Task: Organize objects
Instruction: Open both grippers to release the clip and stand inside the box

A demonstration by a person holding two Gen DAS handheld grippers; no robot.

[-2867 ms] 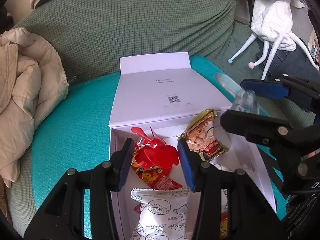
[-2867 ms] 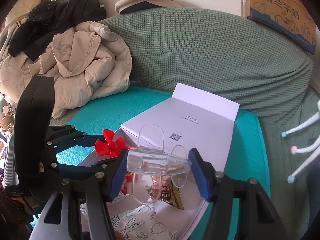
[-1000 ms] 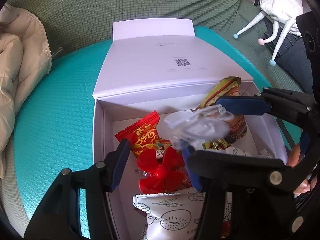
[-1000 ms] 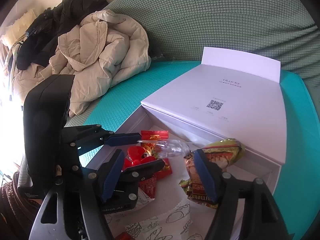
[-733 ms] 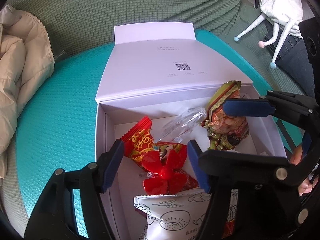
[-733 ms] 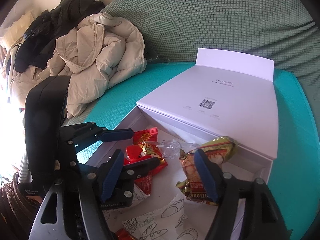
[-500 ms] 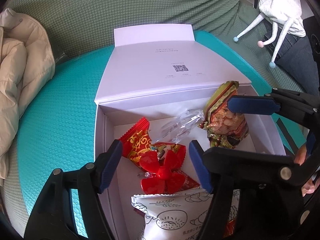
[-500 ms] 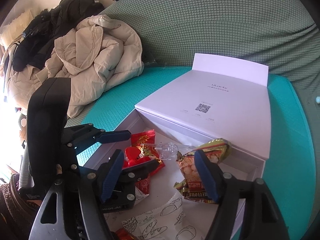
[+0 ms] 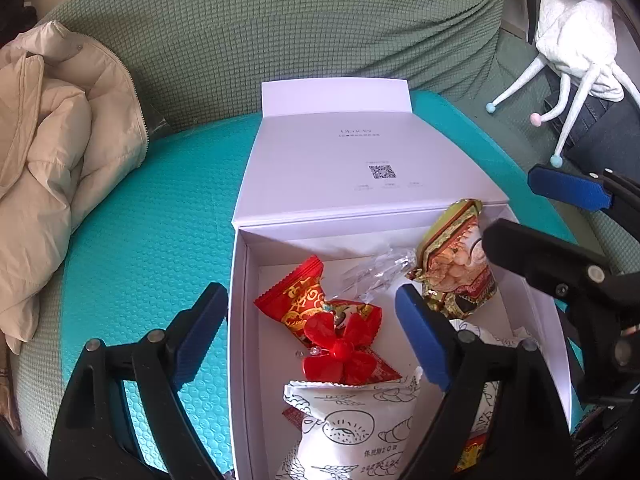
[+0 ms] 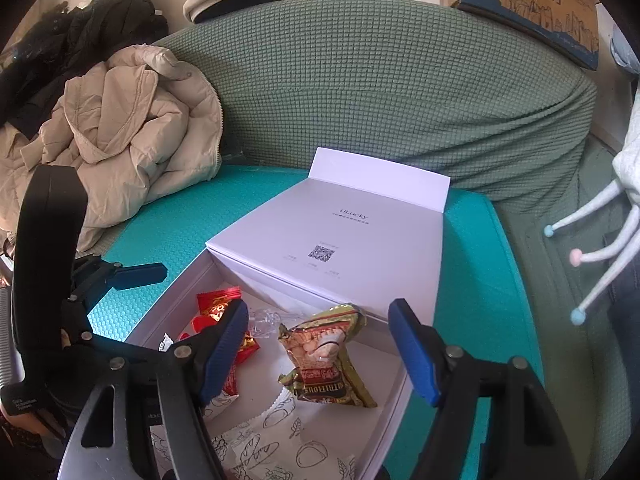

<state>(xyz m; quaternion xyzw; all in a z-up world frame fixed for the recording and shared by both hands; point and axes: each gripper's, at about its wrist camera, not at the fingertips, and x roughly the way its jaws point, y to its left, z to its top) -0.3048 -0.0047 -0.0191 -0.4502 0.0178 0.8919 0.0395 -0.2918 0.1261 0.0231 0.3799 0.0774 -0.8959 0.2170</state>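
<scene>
The green textured sofa [image 10: 400, 92] carried a teal bubble-textured mat [image 9: 152, 240], and on the mat stood the white cardboard box [image 9: 237, 320] with its lid folded back, the landmark here. Inside the box, near its far wall, lay the clear plastic piece [image 9: 376, 274], its long axis running roughly along that wall. Just nearer than it sat the red plastic propeller [image 9: 340, 348] on a red foil snack packet [image 9: 296, 300]; the gold snack packet [image 10: 328, 356] leaned at the box's right end. The left tool [image 9: 312, 336] hung released over the box, its jaws having just been opening, the propeller between them but untouched. The right tool [image 10: 316, 348] stood open and empty above the box's right half, the gold packet directly beneath it and so nearer that hand
</scene>
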